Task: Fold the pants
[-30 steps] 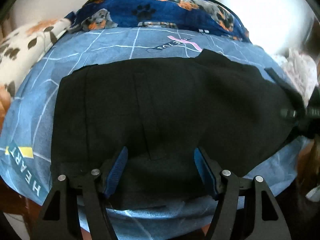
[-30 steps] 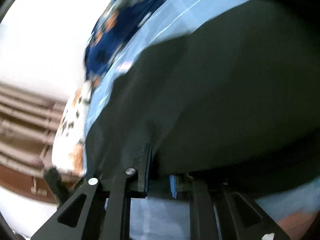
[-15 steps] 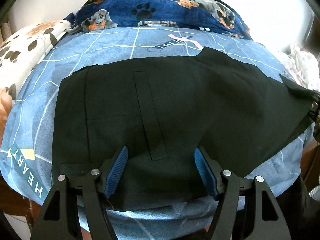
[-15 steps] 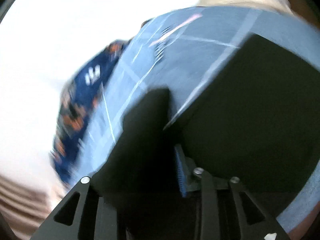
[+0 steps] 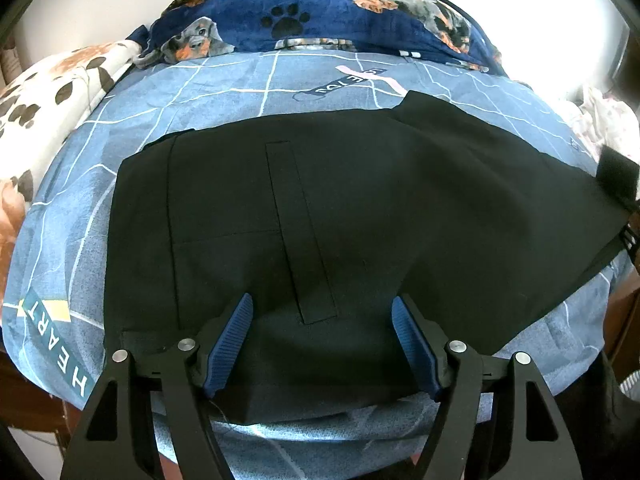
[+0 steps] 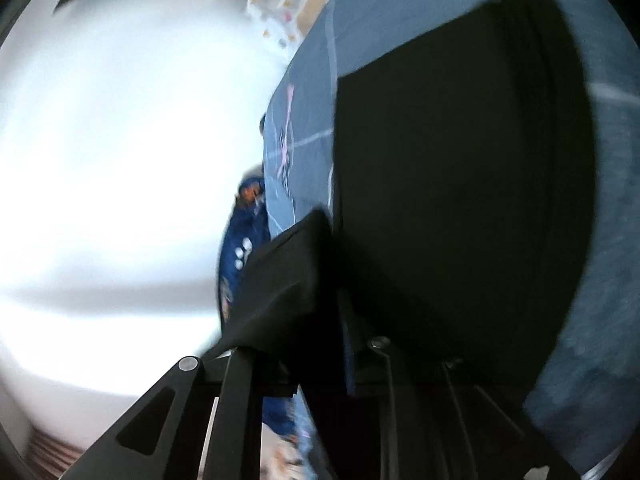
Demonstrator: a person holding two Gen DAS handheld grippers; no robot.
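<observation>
Black pants [image 5: 340, 208] are spread flat across the blue bedsheet [image 5: 224, 92]. The left gripper [image 5: 322, 312] is held wide open above their near edge; the right gripper [image 6: 320, 344] has just closed, clamped on a pants corner at far right.

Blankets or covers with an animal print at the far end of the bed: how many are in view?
2. The navy dog-and-paw blanket lies across the far edge; the cream paw-print cover is bunched at the far left corner. More may be hidden.
</observation>
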